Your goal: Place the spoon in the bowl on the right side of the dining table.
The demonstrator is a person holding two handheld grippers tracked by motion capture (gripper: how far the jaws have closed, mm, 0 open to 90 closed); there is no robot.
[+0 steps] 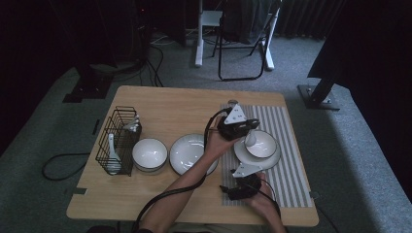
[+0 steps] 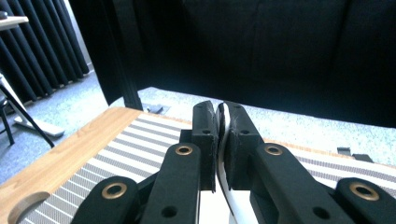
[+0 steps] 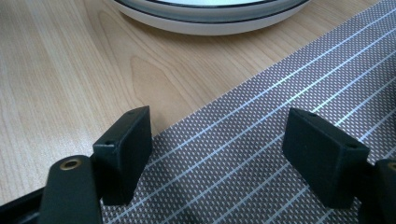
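Observation:
A white spoon (image 1: 250, 140) hangs with its scoop over the white bowl (image 1: 265, 144), which stands on a plate (image 1: 245, 158) on the striped placemat (image 1: 289, 145). My left gripper (image 1: 248, 127) is shut on the spoon's handle, just left of the bowl. In the left gripper view the white handle (image 2: 236, 205) runs up between the closed jaws (image 2: 223, 116). My right gripper (image 1: 227, 189) rests low at the placemat's front left corner. The right gripper view shows it (image 3: 219, 149) open with nothing between its jaws, above the mat's edge (image 3: 280, 93).
A black wire basket (image 1: 116, 141) with white spoons stands at the table's left. Beside it are a white bowl (image 1: 149, 154) and a shallow plate (image 1: 187, 153), whose rim (image 3: 210, 21) lies just ahead of my right gripper. A chair stands beyond the table.

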